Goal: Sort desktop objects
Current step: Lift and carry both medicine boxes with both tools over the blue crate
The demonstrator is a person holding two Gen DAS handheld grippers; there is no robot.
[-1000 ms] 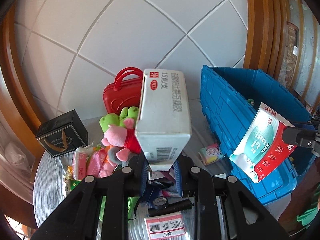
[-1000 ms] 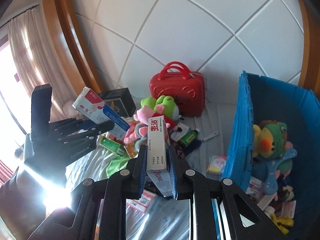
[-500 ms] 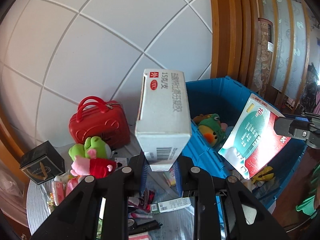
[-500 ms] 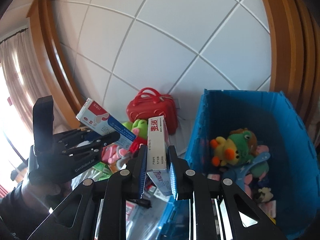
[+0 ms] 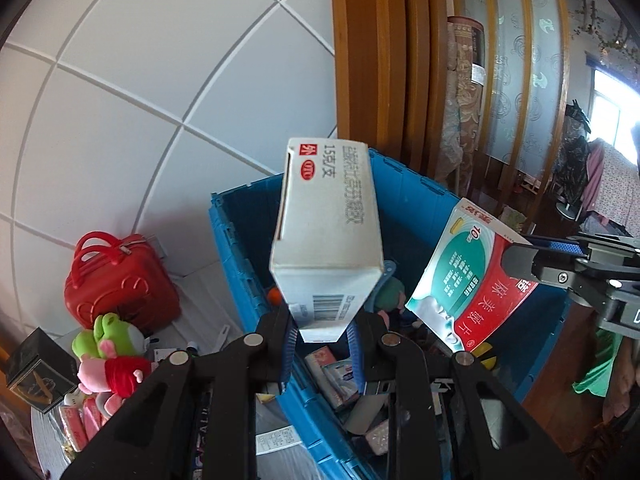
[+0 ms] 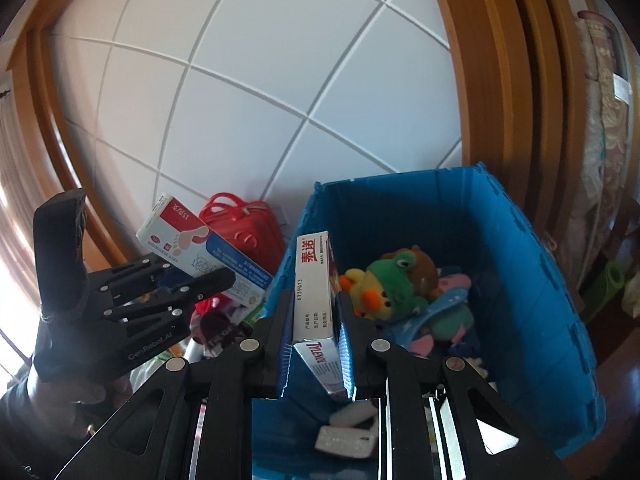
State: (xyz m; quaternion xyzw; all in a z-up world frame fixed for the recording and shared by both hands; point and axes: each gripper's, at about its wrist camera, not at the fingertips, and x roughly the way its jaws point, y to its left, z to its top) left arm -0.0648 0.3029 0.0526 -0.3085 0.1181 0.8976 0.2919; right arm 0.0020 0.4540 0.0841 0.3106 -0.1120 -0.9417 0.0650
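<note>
My left gripper [image 5: 322,338] is shut on a white medicine box [image 5: 326,224] with a red OTC mark, held above the blue crate [image 5: 236,248]. The same box shows red, white and blue in the right wrist view [image 6: 200,248]. My right gripper [image 6: 314,336] is shut on a Tylenol box [image 6: 314,284], red and green in the left wrist view [image 5: 468,280], over the crate's [image 6: 552,280] near edge. Inside the crate lie a frog plush [image 6: 394,280] and small boxes.
A red toy suitcase [image 5: 120,280] stands left of the crate by the white panelled wall. A green and pink plush [image 5: 110,354] and a black box [image 5: 36,364] sit on the table with small packets. A wooden frame rises behind the crate.
Both grippers have swung right with their boxes, from over the cluttered table to above the blue crate. Both stay shut on their boxes.
</note>
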